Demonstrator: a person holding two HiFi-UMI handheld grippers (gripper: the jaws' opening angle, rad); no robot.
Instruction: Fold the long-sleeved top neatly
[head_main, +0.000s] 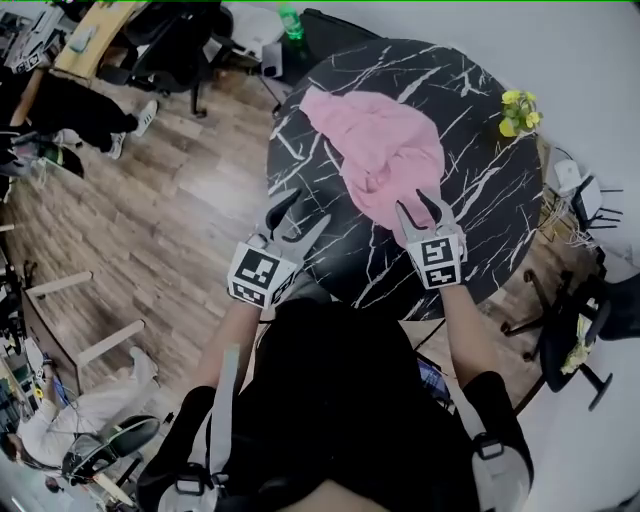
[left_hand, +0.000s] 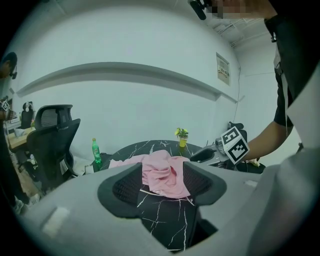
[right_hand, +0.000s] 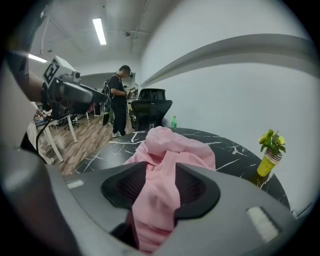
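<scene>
- On the round black marble table (head_main: 480, 230) a pink top (head_main: 375, 150) lies crumpled in a heap, nearer the far side than the person's edge.
- The right gripper (head_main: 420, 210) is at the near end of the heap. In its own view a fold of the top (right_hand: 170, 145) runs down between its two jaws and fills the gap, so this right gripper (right_hand: 161, 187) is clenched on the cloth.
- The left gripper (head_main: 300, 215) hangs over the table's near left rim, apart from the top. Its jaws stand apart with nothing between them; the left gripper (left_hand: 162, 182) looks over bare marble at the cloth beyond.
- A small yellow potted plant (head_main: 518, 112) stands at the table's far right edge.
- A green bottle (left_hand: 95, 150) and a black office chair (left_hand: 50, 135) are beyond the table.
</scene>
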